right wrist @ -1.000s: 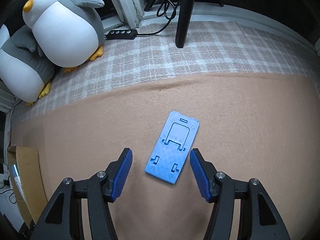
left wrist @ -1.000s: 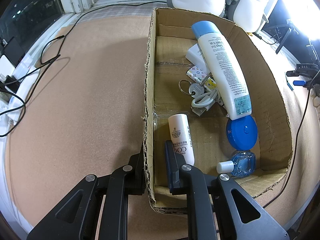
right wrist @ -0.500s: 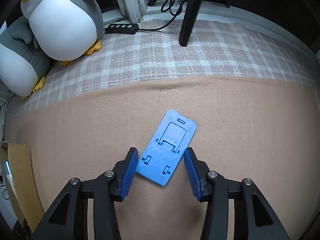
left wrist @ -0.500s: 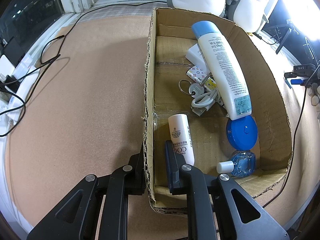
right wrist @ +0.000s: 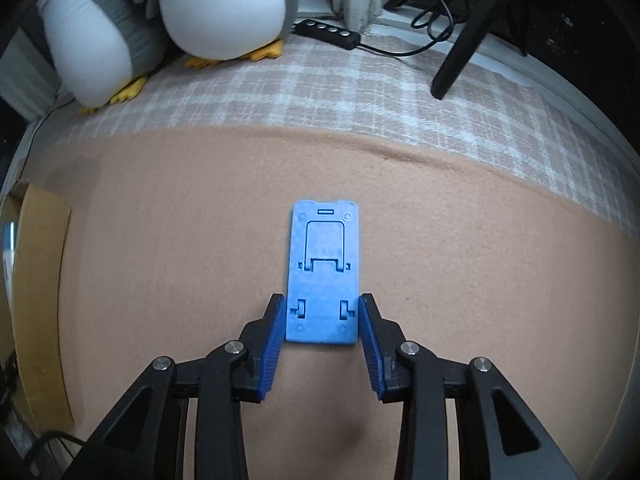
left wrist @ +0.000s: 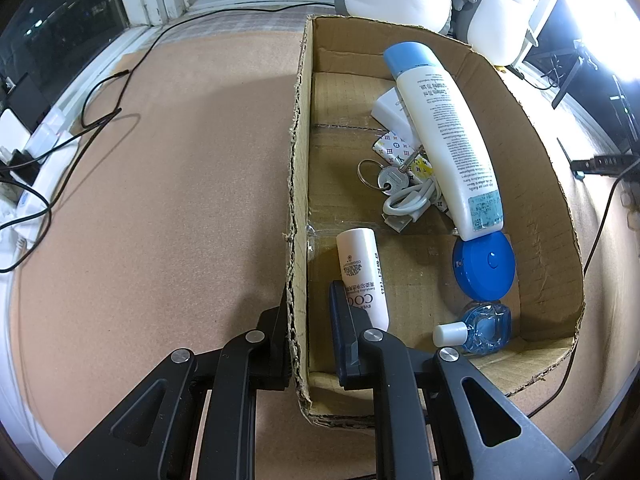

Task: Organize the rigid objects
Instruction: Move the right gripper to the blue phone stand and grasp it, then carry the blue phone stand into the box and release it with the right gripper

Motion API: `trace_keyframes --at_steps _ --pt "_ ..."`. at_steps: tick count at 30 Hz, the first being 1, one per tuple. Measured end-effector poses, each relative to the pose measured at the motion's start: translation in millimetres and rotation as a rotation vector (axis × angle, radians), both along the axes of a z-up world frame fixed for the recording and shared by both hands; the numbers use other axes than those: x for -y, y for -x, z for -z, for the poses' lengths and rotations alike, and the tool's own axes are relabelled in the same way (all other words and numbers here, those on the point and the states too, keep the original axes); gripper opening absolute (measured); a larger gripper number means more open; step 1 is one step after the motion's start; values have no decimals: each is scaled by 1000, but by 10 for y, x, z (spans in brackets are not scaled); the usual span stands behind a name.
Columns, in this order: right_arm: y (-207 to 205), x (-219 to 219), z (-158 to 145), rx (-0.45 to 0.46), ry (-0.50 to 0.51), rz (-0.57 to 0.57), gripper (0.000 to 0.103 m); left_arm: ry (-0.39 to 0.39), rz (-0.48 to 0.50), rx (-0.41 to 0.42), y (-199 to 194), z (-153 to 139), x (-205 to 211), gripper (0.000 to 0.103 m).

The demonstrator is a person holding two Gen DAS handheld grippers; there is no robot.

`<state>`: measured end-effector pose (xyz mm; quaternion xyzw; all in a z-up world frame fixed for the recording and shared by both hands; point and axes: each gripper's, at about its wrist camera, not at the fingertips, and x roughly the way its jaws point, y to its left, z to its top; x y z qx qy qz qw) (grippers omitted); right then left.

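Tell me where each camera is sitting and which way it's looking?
Left wrist: rides the left gripper, looks forward and down into the cardboard box; its black fingers straddle the box's wall.
Right wrist: rides the right gripper, looks down at the blue phone stand on the brown mat; its blue-padded fingers close on the stand's sides.
Shared: both show the box (a sliver at the right view's left edge), the mat and plush penguins.

White tube (left wrist: pixel 362 276): "COG" legible; big bottle (left wrist: pixel 446 136) print too small.
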<state>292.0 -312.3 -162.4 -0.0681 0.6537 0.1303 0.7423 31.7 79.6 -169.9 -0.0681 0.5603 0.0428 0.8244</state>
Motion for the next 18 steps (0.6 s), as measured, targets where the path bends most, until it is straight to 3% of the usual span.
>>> trace_keyframes --at_steps 18 --pt "18 -101 -65 58 25 -36 33 0 -1 1 10 5 15 13"
